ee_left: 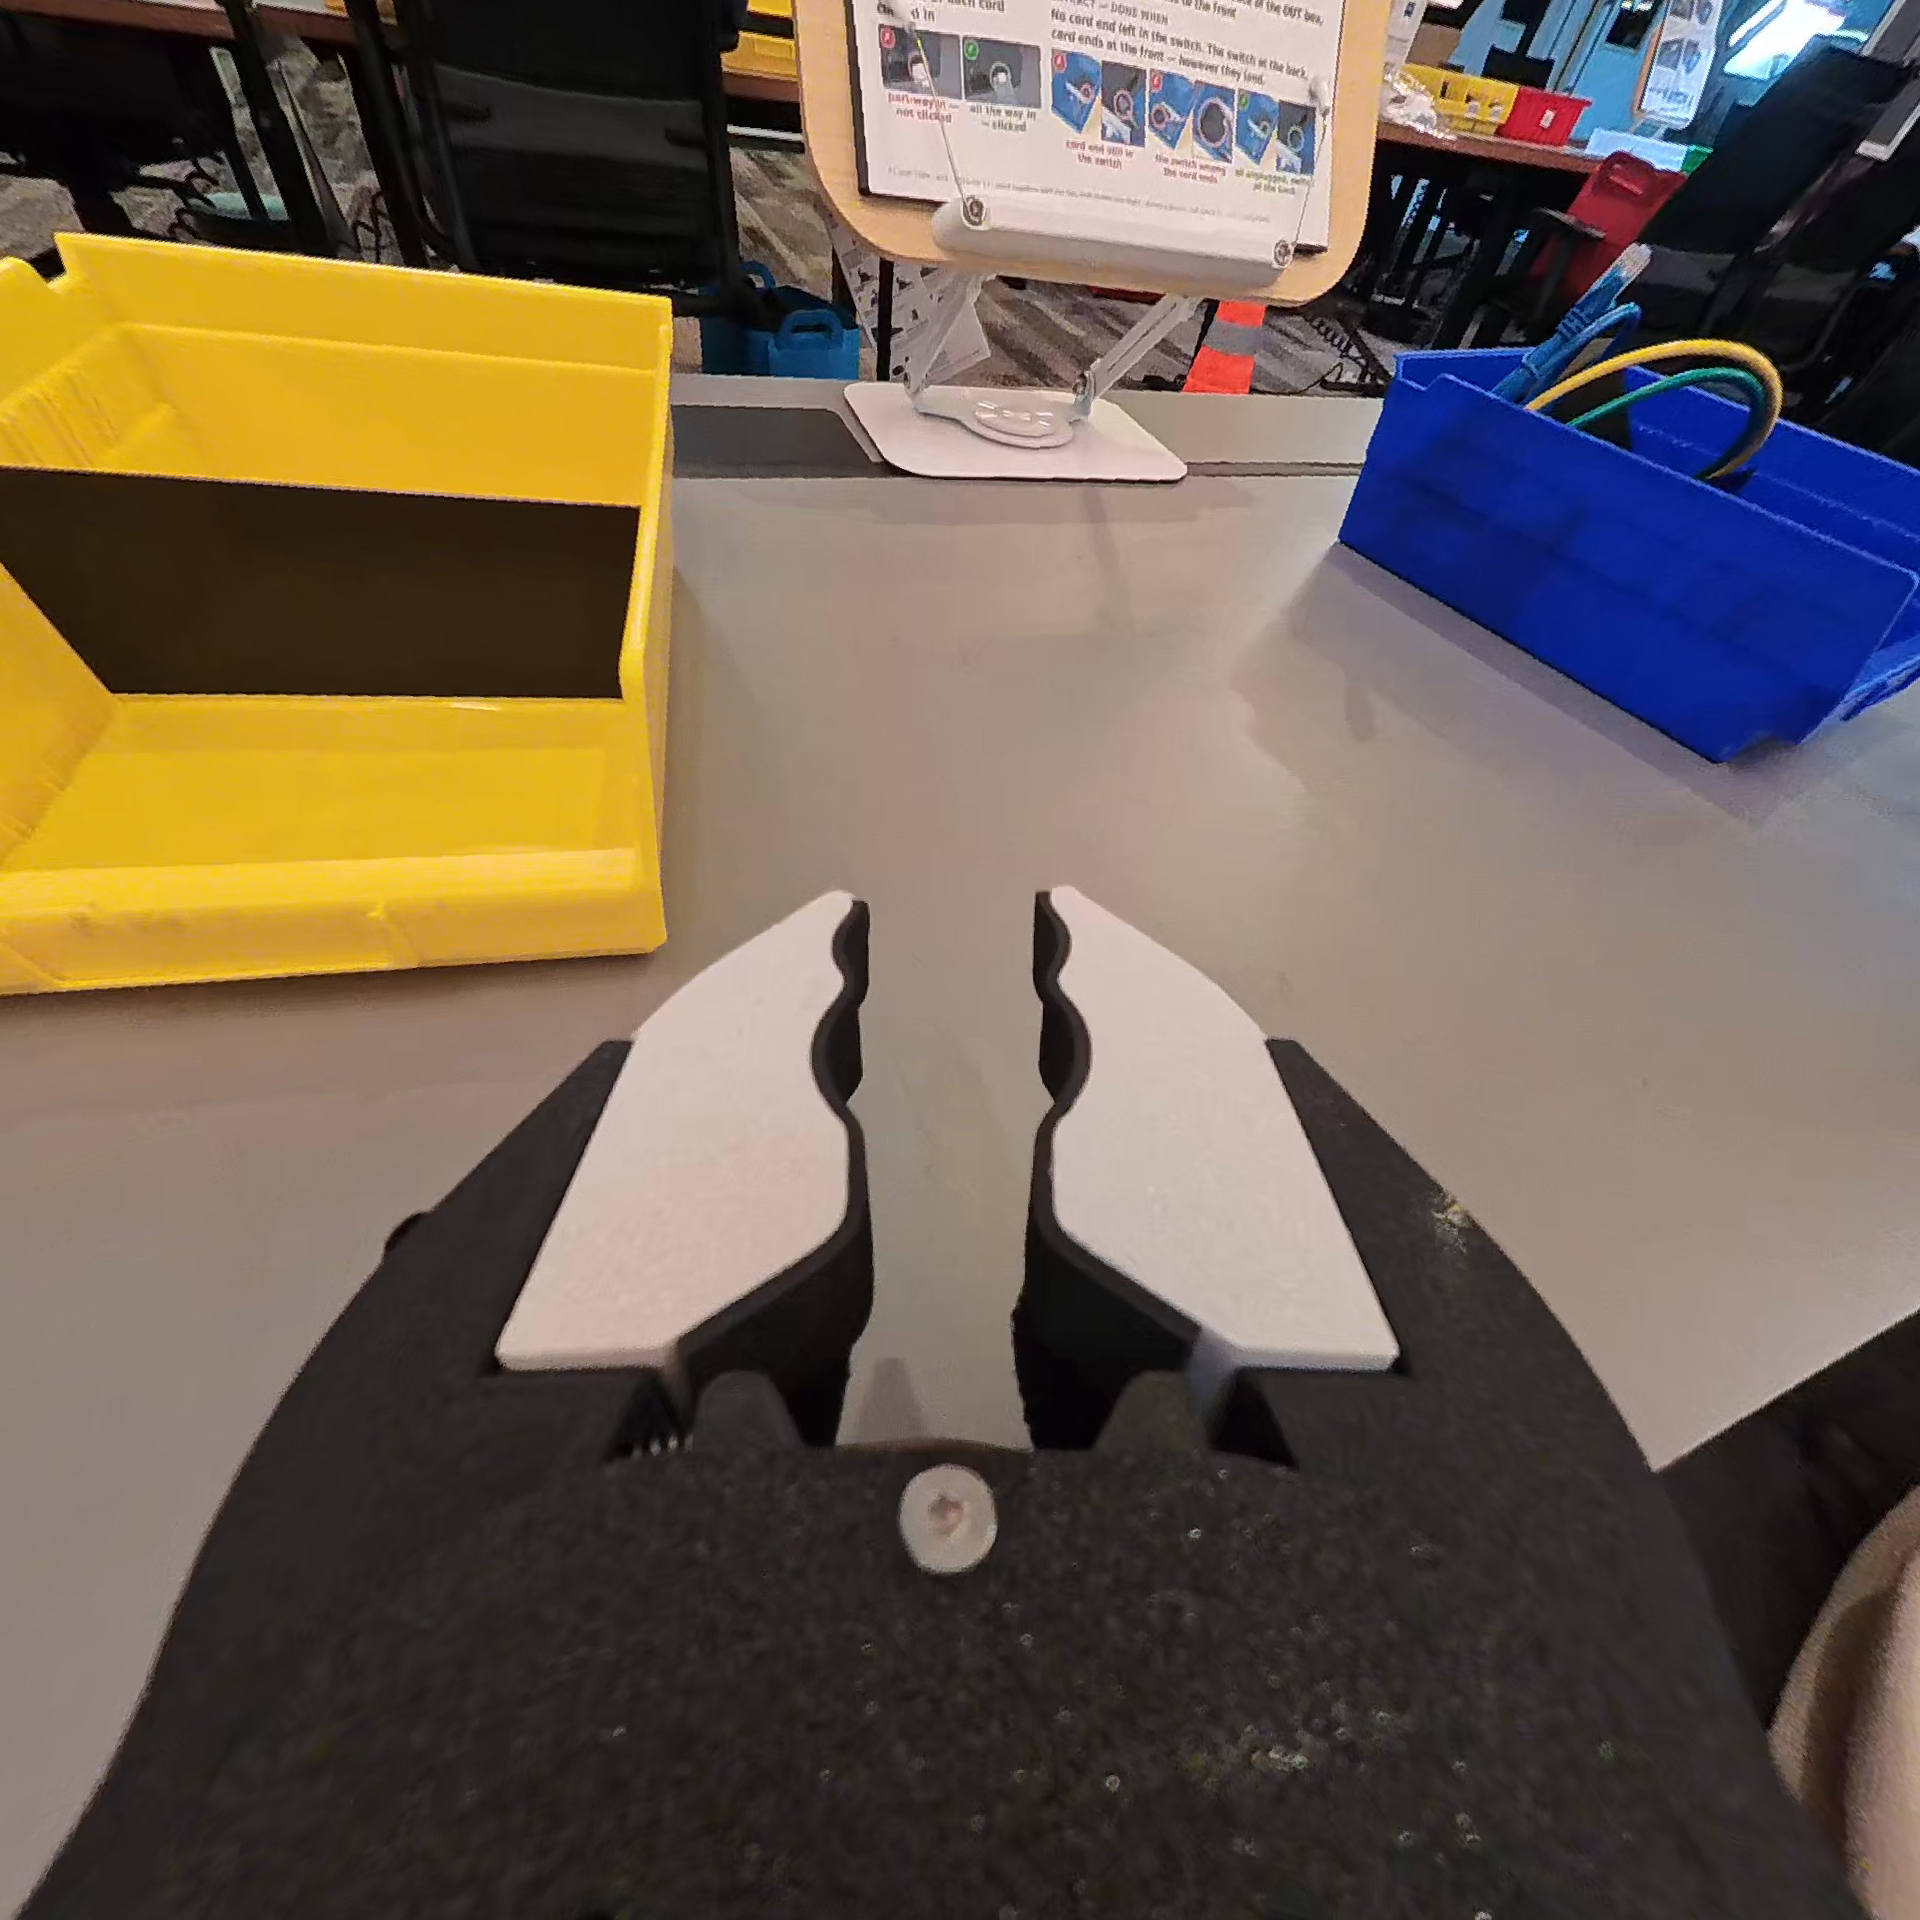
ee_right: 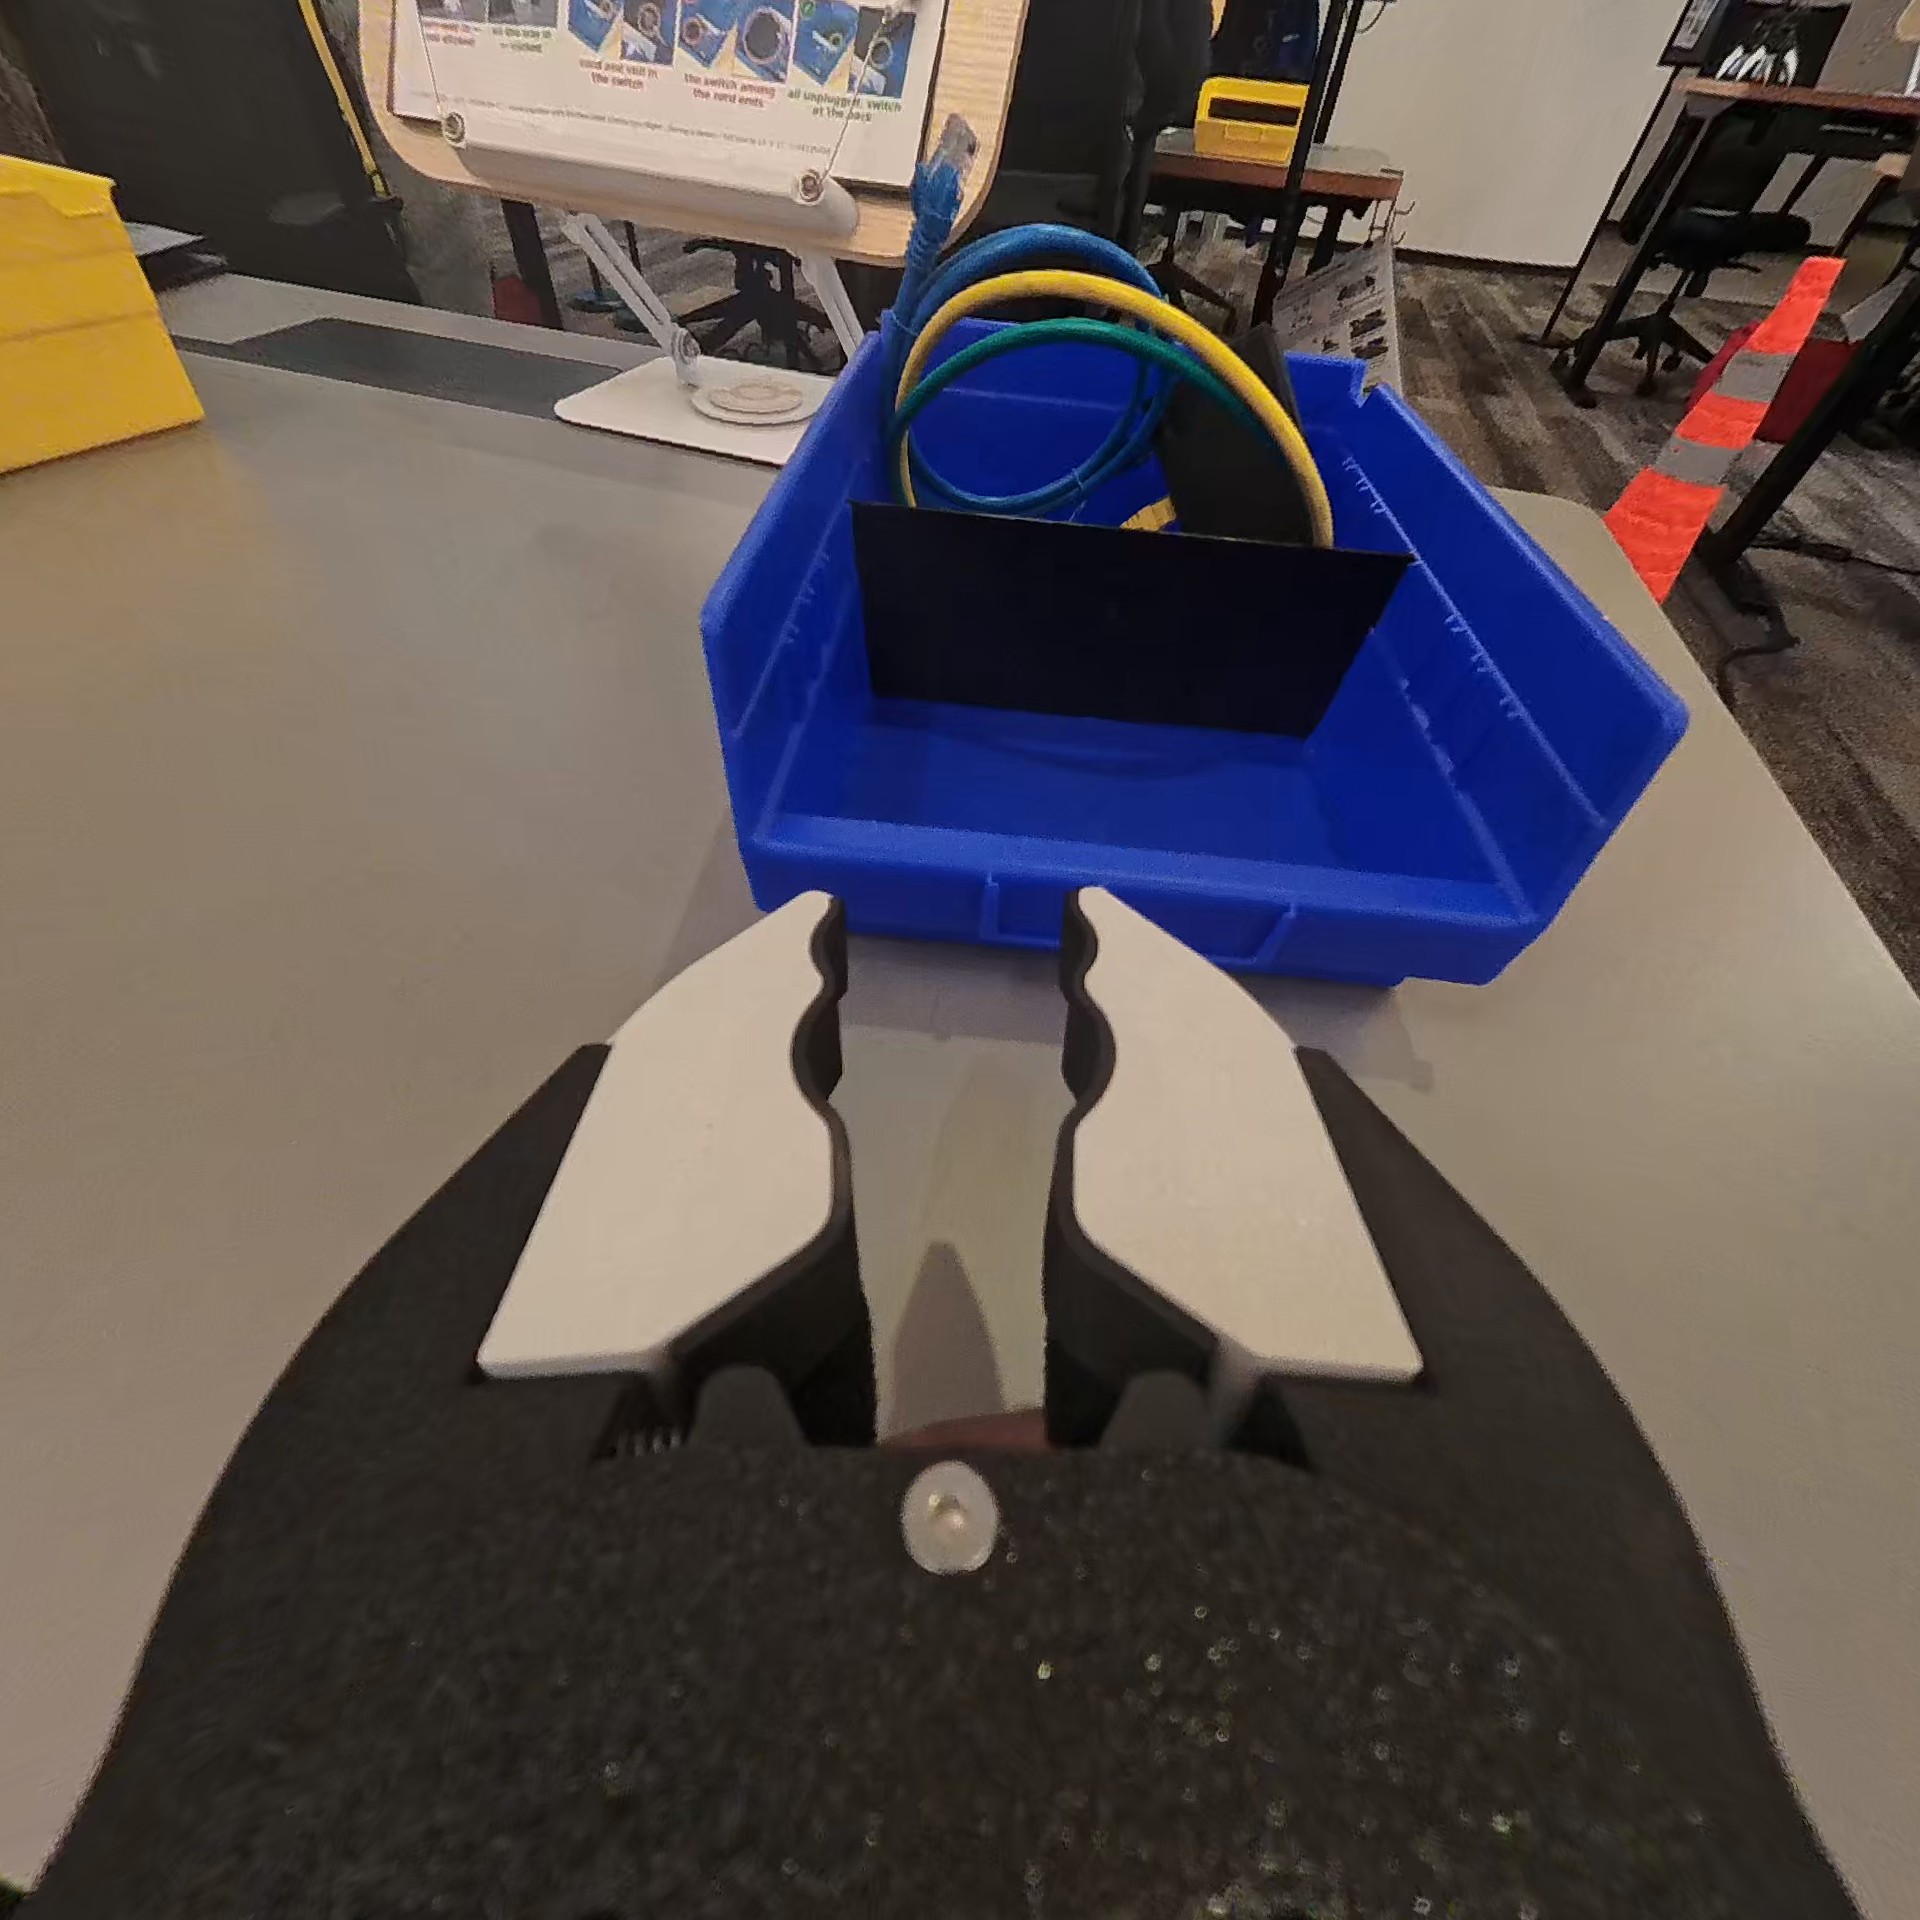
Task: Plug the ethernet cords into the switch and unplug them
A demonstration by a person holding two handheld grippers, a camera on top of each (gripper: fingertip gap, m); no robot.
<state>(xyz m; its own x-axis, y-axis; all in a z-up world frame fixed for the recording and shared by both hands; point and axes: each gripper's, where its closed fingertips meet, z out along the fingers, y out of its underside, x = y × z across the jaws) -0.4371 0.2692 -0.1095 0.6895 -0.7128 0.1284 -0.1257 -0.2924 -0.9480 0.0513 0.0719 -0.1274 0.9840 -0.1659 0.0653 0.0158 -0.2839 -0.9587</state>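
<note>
Ethernet cords (ee_right: 1049,343), blue, yellow and green, loop up from the back compartment of a blue bin (ee_right: 1174,894), behind a dark divider (ee_right: 1112,623). A black switch (ee_right: 1236,457) leans among them. The right tool (ee_right: 951,935) hovers just before the bin's front wall, fingers parted and empty. The left tool (ee_left: 951,935), also parted and empty, hangs over the bare grey surface (ee_left: 1039,675) between this bin and a yellow bin (ee_left: 343,914), well apart from the cords.

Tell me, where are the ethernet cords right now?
In the right wrist view, the ethernet cords loop up from the blue bin's back compartment, behind its black divider.
</note>
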